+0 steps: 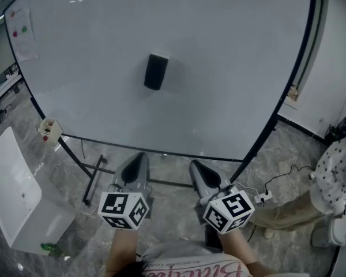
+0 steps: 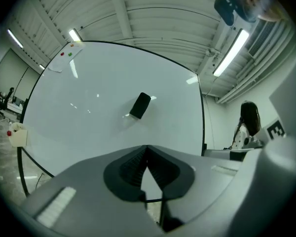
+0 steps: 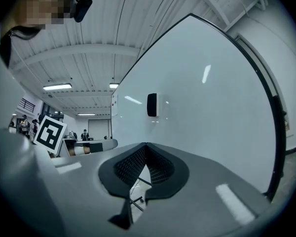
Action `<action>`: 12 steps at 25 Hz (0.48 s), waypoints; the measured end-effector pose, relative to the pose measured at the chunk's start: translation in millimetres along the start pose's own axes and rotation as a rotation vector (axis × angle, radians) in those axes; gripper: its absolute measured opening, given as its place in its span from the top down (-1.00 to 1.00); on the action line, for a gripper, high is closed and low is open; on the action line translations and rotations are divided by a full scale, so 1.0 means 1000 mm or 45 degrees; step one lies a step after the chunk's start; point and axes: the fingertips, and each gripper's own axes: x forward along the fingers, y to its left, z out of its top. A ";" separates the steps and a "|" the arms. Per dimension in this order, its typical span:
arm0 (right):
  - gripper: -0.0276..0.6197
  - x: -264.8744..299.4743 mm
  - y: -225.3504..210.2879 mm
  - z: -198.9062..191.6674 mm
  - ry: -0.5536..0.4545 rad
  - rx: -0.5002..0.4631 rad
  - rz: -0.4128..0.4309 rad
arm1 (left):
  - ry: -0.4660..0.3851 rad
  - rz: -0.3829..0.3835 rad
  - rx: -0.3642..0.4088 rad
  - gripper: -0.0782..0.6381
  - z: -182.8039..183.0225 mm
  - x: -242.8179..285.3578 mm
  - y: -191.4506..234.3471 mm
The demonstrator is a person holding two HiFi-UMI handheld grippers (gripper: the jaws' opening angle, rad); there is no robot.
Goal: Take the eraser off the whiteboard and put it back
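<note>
The left claw (image 1: 139,156) and right claw (image 1: 196,165) were both pinched shut on nothing, held level side by side, low before the whiteboard (image 1: 236,62). The eraser (image 1: 155,71) clung to it, well above them. Only the right gripper view showed what seemed distant figures (image 3: 84,134) past its edge.

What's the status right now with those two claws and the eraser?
Left gripper shut, empty. Right gripper shut, empty. Eraser stuck on whiteboard, both grippers short of it. Nothing in the way.
</note>
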 end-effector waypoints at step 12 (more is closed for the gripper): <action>0.91 0.001 0.004 -0.006 0.034 -0.021 0.002 | -0.031 -0.006 -0.080 0.78 -0.002 -0.013 0.001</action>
